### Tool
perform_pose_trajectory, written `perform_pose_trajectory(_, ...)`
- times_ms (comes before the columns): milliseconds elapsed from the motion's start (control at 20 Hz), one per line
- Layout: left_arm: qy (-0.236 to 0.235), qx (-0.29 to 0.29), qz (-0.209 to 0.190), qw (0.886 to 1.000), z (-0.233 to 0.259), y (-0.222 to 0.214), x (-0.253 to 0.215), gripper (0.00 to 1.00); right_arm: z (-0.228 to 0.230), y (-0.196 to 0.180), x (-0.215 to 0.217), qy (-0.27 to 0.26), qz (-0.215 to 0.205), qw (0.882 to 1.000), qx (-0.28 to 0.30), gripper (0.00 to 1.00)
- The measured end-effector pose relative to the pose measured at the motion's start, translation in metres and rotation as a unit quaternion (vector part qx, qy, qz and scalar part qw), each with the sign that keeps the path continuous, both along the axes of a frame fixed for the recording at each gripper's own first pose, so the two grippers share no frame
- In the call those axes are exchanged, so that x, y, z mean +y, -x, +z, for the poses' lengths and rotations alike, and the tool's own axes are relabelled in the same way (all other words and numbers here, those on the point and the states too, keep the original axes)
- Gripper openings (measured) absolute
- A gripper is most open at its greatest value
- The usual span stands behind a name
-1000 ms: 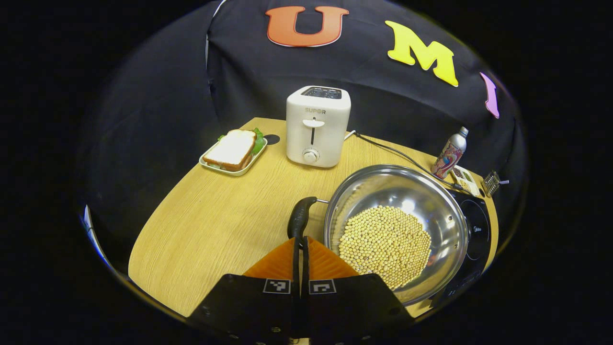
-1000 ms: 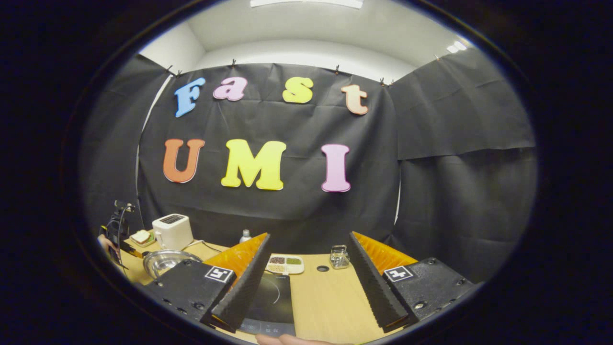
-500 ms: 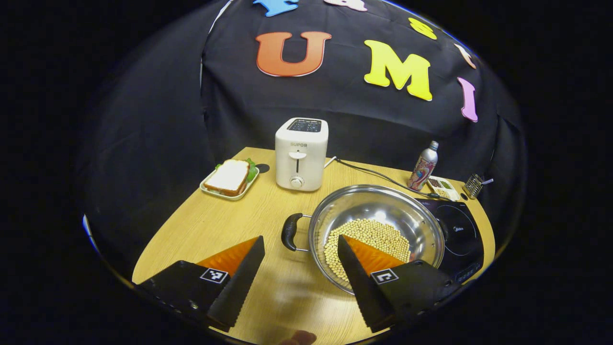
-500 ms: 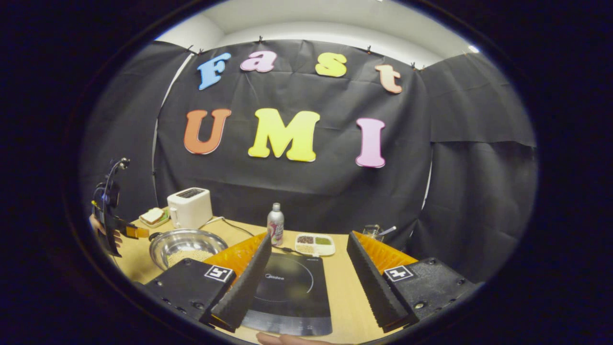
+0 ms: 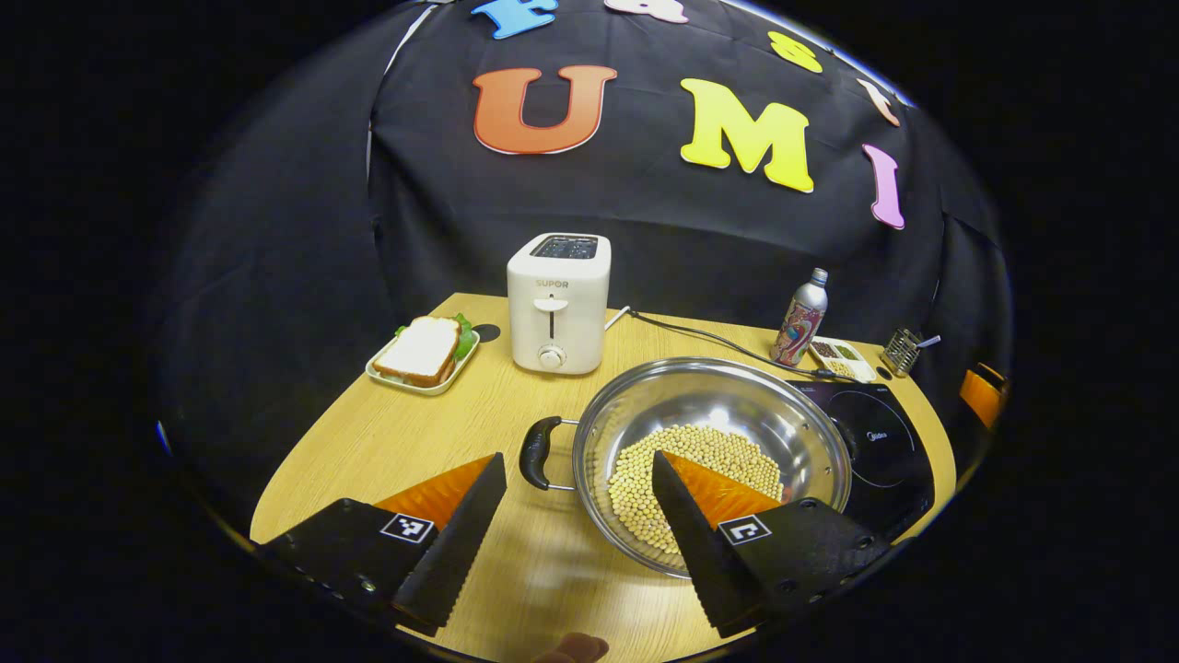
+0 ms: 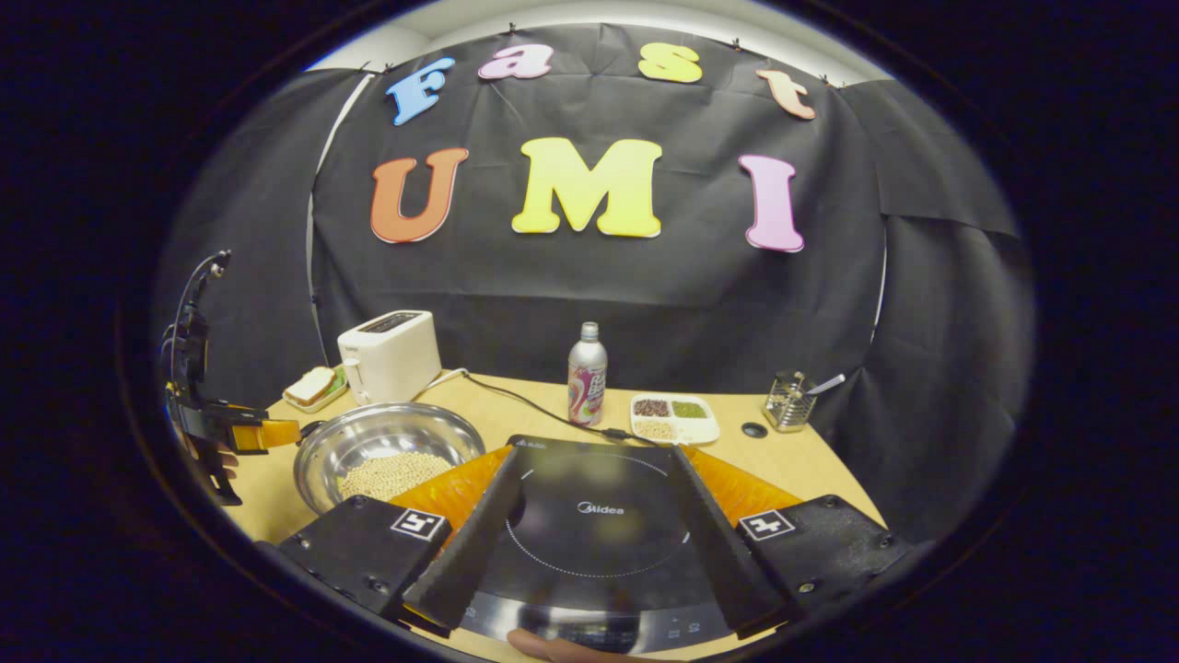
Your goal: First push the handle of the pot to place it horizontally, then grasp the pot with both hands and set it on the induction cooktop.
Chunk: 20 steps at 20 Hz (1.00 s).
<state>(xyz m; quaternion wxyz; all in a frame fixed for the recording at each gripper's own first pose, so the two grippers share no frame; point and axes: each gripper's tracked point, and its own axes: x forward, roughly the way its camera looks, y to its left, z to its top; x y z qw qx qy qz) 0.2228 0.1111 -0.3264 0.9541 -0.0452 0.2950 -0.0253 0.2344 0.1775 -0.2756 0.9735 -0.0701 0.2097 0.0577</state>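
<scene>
Your left gripper hangs wide open over the pot's handle. The pot sits on the table, its rim against the induction cooktop. Your right gripper gapes above that.

Pot near rim hidden behind left tool finger; cooktop front edge cut off.

A silver pot is holding pale yellow beans; its handle is showing black, beside a white toaster on the light wood-grain bench.
</scene>
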Motion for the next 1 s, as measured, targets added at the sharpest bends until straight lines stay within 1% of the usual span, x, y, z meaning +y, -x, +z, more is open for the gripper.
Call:
perform_pose_trajectory(150,-0.003,0.002,-0.011,1.000,-0.006,-0.004,-0.003,0.96,-0.035,-0.014,0.021,-0.013,0.008,0.999,0.042,1.00)
perform_pose_trajectory(350,-0.011,0.024,-0.019,0.999,-0.027,-0.011,-0.004,0.96,-0.076,-0.028,0.049,-0.021,0.018,0.996,0.089,0.99)
perform_pose_trajectory(500,-0.028,0.035,-0.018,0.999,-0.042,-0.023,0.002,0.96,-0.098,-0.040,0.065,-0.019,0.017,0.994,0.109,0.99)
perform_pose_trajectory(550,-0.036,0.039,-0.019,0.998,-0.047,-0.027,0.003,0.84,-0.106,-0.044,0.069,-0.016,0.014,0.993,0.114,0.99)
perform_pose_trajectory(600,-0.042,0.044,-0.022,0.998,-0.052,-0.029,0.004,0.96,-0.112,-0.049,0.070,-0.011,0.011,0.993,0.117,0.99)
perform_pose_trajectory(700,-0.059,0.056,-0.020,0.996,-0.063,-0.035,0.011,0.96,-0.126,-0.054,0.072,-0.004,0.008,0.992,0.130,0.99)
perform_pose_trajectory(800,-0.071,0.068,-0.019,0.995,-0.075,-0.039,0.014,0.94,-0.134,-0.057,0.075,-0.003,0.011,0.990,0.139,0.99)
perform_pose_trajectory(850,-0.075,0.073,-0.019,0.994,-0.080,-0.040,0.015,0.91,-0.139,-0.056,0.077,-0.004,0.012,0.989,0.149,0.95)
perform_pose_trajectory(900,-0.080,0.079,-0.019,0.993,-0.086,-0.041,0.016,0.89,-0.141,-0.054,0.079,-0.001,0.012,0.988,0.153,0.95)
perform_pose_trajectory(950,-0.086,0.083,-0.018,0.993,-0.089,-0.042,0.020,0.85,-0.141,-0.059,0.080,-0.002,0.013,0.989,0.144,0.98)
perform_pose_trajectory(1000,-0.077,0.084,-0.025,0.993,-0.089,-0.042,0.015,0.83,-0.144,-0.059,0.084,-0.002,0.017,0.988,0.153,0.94)
